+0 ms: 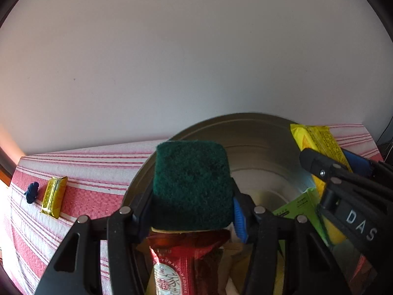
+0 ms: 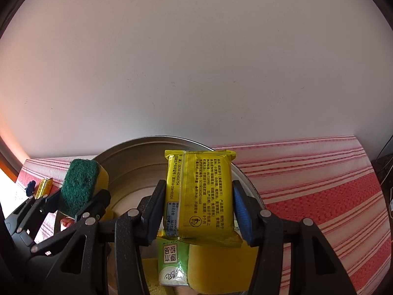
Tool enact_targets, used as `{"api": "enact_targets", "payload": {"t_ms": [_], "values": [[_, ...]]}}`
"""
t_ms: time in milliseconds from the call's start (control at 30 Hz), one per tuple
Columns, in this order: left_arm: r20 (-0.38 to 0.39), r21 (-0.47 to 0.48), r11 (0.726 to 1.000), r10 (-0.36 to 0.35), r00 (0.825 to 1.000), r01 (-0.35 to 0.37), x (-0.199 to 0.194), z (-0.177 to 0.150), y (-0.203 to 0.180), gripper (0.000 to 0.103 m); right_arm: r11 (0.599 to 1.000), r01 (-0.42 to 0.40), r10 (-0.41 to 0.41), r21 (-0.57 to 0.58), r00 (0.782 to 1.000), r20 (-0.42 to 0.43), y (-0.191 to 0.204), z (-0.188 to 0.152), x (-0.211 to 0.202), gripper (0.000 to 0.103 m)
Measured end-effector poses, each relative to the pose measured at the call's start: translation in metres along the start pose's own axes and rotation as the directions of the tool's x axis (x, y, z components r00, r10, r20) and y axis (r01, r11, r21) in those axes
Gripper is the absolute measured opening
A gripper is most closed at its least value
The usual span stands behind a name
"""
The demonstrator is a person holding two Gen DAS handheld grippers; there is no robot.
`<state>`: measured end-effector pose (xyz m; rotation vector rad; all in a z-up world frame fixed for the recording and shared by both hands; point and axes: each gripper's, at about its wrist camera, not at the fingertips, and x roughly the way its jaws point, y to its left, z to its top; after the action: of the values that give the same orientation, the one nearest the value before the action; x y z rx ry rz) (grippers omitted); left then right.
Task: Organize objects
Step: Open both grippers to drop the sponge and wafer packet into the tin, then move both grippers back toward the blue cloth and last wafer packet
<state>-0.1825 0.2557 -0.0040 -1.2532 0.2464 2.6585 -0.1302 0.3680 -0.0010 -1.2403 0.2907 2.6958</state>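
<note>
Sponge [image 1: 192, 184]: you hold it in the left tool [image 1: 191, 211], pads pressed on its two sides, above the bowl [image 1: 258, 132]. Soft and light by the look; it should squash, so grip it mid-body.
Yellow pack [image 2: 199, 196]: your right tool [image 2: 200, 211] is clamped on its long edges, part-open to the pack's width, also over the bowl. Judged light, with slick crinkly film; hold the flat middle, not the sealed ends.
Bowl: metal, on the striped cloth [image 2: 319, 184]. Already inside: a red packet [image 1: 179, 265], a green packet [image 2: 172, 263], a yellow sponge [image 2: 216, 265].
Left out: a small yellow bar [image 1: 52, 196] and a dark blue item [image 1: 32, 191] on the cloth, well apart from the bowl; what the blue one is you cannot tell.
Obstruction: the two tools sit close together over the bowl, so you could knock one against the other.
Bench: hidden under the cloth.
</note>
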Motion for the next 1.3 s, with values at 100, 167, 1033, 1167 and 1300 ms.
{"api": "enact_targets", "payload": {"t_ms": [100, 167, 1033, 1167, 1300], "values": [[-0.008, 0.016, 1.000, 0.018, 1.000, -0.018, 0.002, 0.003, -0.004, 0.053, 1.000, -0.003, 0.003, 0.008, 0.999, -0.034, 0.009, 0.000, 0.008, 0.055], [-0.025, 0.041, 0.998, 0.044, 0.999, -0.043, 0.007, 0.003, -0.010, 0.053, 1.000, -0.008, 0.009, 0.018, 0.999, -0.052, -0.001, 0.003, 0.021, 0.055], [0.285, 0.078, 0.996, 0.008, 0.958, -0.032, -0.071, -0.029, -0.037, 0.102, 0.959, -0.110, 0.026, 0.263, 0.953, 0.303, -0.034, -0.056, -0.059, 0.081], [0.386, 0.060, 0.995, 0.056, 0.921, -0.086, -0.086, -0.057, -0.028, 0.102, 0.949, -0.087, -0.056, 0.304, 0.900, 0.433, -0.033, -0.090, -0.079, 0.081], [0.438, 0.016, 0.996, 0.068, 0.896, -0.083, -0.086, -0.075, -0.002, 0.102, 0.951, -0.042, -0.135, 0.307, 0.837, 0.531, -0.015, -0.122, -0.098, 0.080]]}}
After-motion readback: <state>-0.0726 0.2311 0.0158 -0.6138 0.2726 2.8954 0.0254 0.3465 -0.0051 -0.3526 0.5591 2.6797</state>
